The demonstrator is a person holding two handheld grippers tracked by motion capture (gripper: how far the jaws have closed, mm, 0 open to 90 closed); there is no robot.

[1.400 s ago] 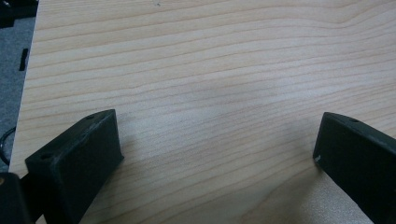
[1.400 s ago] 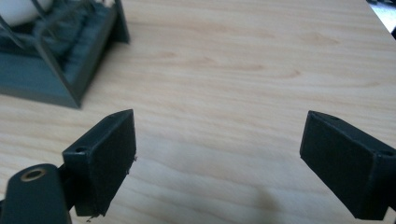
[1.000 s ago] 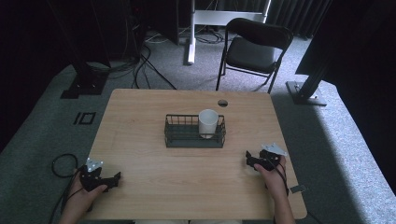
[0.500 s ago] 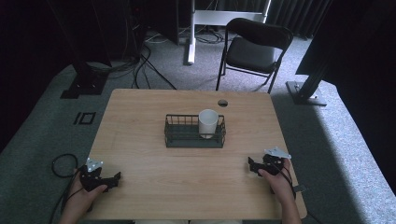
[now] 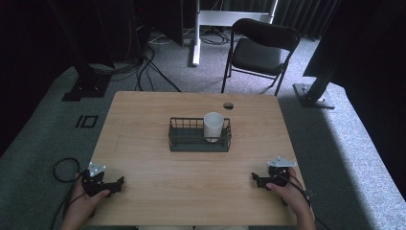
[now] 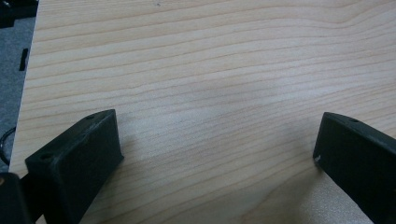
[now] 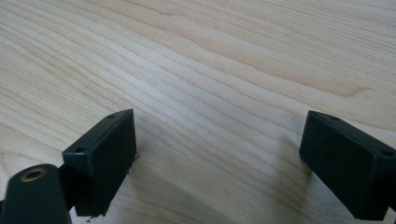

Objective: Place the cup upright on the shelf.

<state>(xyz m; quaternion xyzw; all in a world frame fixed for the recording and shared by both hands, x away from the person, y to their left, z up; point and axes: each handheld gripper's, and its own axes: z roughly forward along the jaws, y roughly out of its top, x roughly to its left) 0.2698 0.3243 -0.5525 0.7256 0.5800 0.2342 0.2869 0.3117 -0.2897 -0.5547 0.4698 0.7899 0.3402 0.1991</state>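
Resting both hands at the near corners of the surface [image 5: 143,120], I hold my left tool [image 5: 115,184] and right tool [image 5: 256,179] released and empty, well apart from the white cup [image 5: 213,126] standing upright in the wire basket [image 5: 184,141], ready to reach.

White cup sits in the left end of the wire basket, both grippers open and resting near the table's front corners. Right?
Not quite. In the high view the white cup stands in the right end of the wire basket, not the left. The rest holds: left gripper and right gripper are open near the front corners.
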